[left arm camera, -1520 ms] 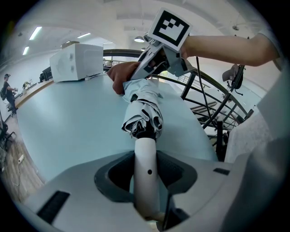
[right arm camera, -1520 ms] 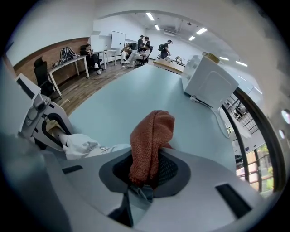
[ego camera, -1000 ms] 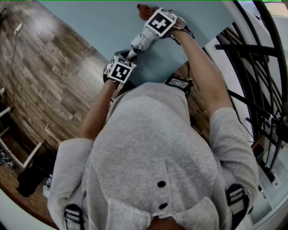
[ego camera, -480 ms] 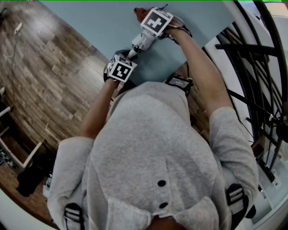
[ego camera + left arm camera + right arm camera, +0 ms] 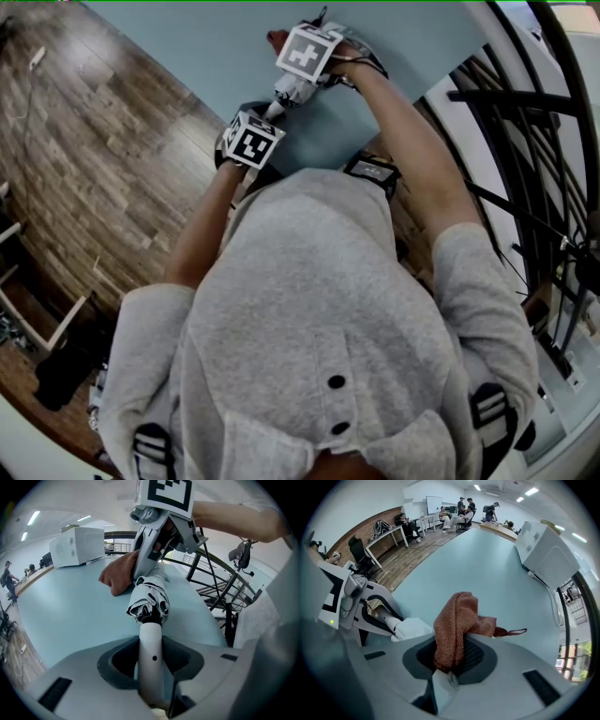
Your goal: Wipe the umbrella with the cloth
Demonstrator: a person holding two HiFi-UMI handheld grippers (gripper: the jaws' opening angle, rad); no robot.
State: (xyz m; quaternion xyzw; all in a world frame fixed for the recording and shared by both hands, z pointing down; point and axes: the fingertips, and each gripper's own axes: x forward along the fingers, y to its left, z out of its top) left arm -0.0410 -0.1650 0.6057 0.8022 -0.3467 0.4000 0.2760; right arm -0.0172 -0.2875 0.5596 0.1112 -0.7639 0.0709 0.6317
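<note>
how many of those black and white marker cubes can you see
2: one marker cube on the left gripper near the table edge, another on the right gripper farther onto it. None seems hidden.

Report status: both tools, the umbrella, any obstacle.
Left tool shut on umbrella, by its handle. Right tool shut on cloth, at the umbrella's far end. Umbrella folded, over table. White appliance far behind, not in the way.

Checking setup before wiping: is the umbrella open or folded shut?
Folded: the umbrella has its canopy bunched tight; the left gripper holds its handle.
</note>
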